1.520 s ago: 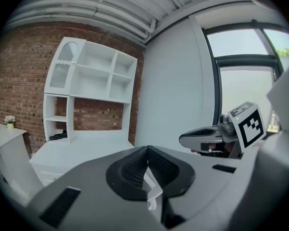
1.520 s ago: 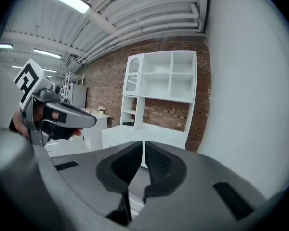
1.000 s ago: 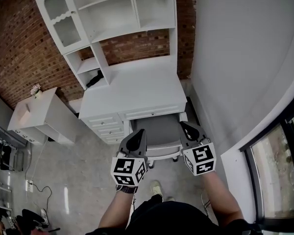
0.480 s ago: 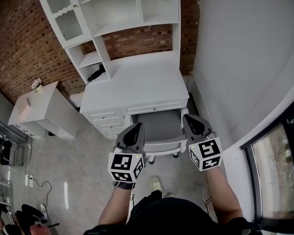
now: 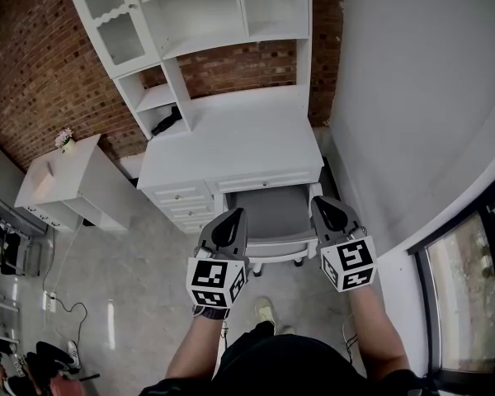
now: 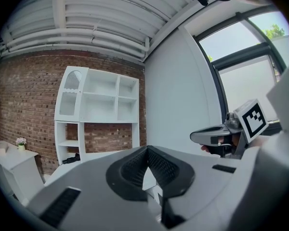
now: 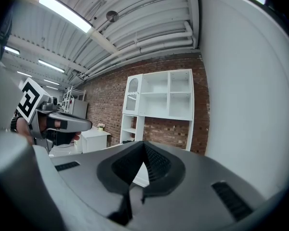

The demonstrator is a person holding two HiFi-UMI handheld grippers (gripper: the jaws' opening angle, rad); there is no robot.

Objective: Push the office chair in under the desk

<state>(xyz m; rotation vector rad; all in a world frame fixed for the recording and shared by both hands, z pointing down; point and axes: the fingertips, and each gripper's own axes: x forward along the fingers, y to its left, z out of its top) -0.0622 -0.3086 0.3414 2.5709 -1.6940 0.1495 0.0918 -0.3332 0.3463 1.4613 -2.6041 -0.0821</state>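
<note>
The office chair (image 5: 266, 214) is already partly home: the front of its grey seat sits in the knee gap of the white desk (image 5: 231, 147), just to the right of the drawers (image 5: 181, 205), while the rear of the seat and the white back rail stick out toward me. I judge the push mostly done, with a short last shove left to bring the rail up to the desk edge. My left gripper (image 5: 229, 221) hangs at the chair's left rear corner and my right gripper (image 5: 323, 209) at its right rear corner, one on each side of the seat. Both have their jaws pressed together with nothing between them, so I'm using them as blunt pushers and not as clamps. From the head view I cannot tell whether either one actually touches the chair or only hovers over it. That view is the only one showing the chair, the desk top, the floor and my shoe (image 5: 264, 312). The two gripper views look nearly level, over the chair, and miss it entirely. They show instead the jaws meeting at their tips, the white hutch (image 6: 98, 109) against the brick wall (image 6: 24, 95), the ribbed ceiling with its strip lights (image 7: 67, 11), and each other's gripper off to the side. The left gripper view also catches the window (image 6: 245, 66).
</note>
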